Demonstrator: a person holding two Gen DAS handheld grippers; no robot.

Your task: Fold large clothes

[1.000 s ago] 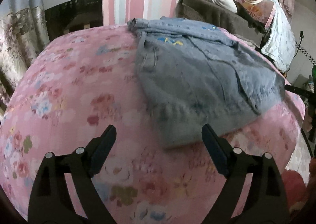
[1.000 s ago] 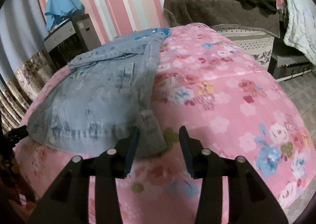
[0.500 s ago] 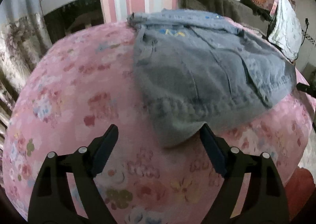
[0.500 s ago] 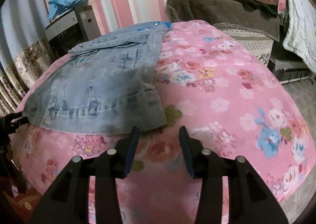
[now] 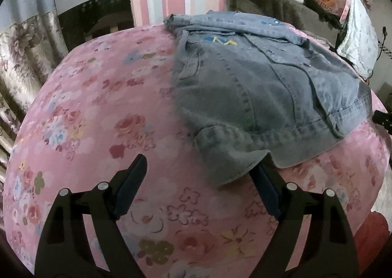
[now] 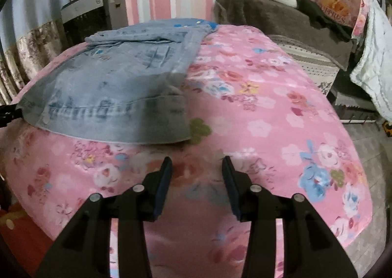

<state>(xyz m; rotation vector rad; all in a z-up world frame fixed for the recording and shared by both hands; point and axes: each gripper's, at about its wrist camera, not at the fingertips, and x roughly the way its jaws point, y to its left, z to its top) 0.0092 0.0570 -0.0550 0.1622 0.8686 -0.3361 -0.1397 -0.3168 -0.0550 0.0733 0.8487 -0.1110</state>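
fingers (image 5: 133,175) of your left gripper (image 5: 201,177) gape wide and empty at the denim jacket (image 5: 257,96)'s near hem, one tucked under it; right gripper (image 6: 196,180) sits half-open, empty, just short of that hem. pinch both hem corners evenly. jacket lies on the floral bed (image 6: 269,118). paper bag (image 6: 338,8) behind: contents hidden.

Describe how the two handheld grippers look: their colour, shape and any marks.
Both the left gripper and the right gripper are matte black, with angular cut-out arms, round silver screw heads and flat fingers lined with dark blue pads. No cables, labels or sleeves show.
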